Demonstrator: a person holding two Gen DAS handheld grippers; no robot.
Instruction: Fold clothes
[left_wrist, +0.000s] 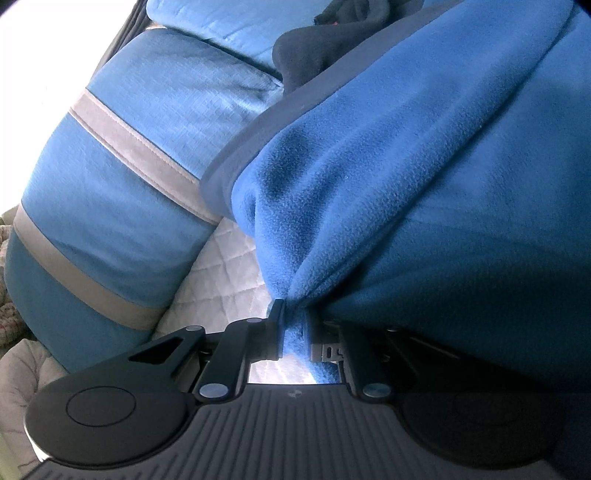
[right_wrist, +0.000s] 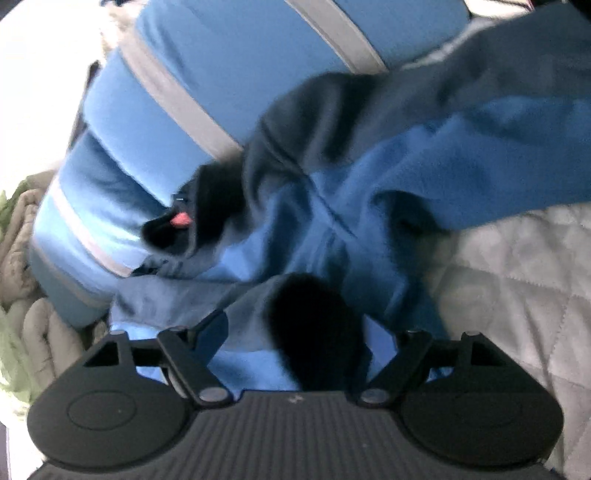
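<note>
fleece jacket (left_wrist: 424, 166) bunched ahead of left gripper (left_wrist: 293, 325), its jaws clamped on a pinch of the cloth | right gripper (right_wrist: 295, 343) jaws spread wide, loose jacket cloth between and beyond them, none pinched | jacket on quilted bed (right_wrist: 517, 266), lying across both | right hand nearer the free part

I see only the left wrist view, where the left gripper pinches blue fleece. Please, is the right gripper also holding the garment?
Observer: No. The right gripper stands open; fabric of the blue fleece lies between its fingers, unpinched.
Operator: Is there any detail on the garment that I cannot see?
Observer: A small red tag sits on its dark collar part.
Operator: What lies under the garment on that side?
Observer: A pale quilted cover, bare to the right of the fleece.
</note>
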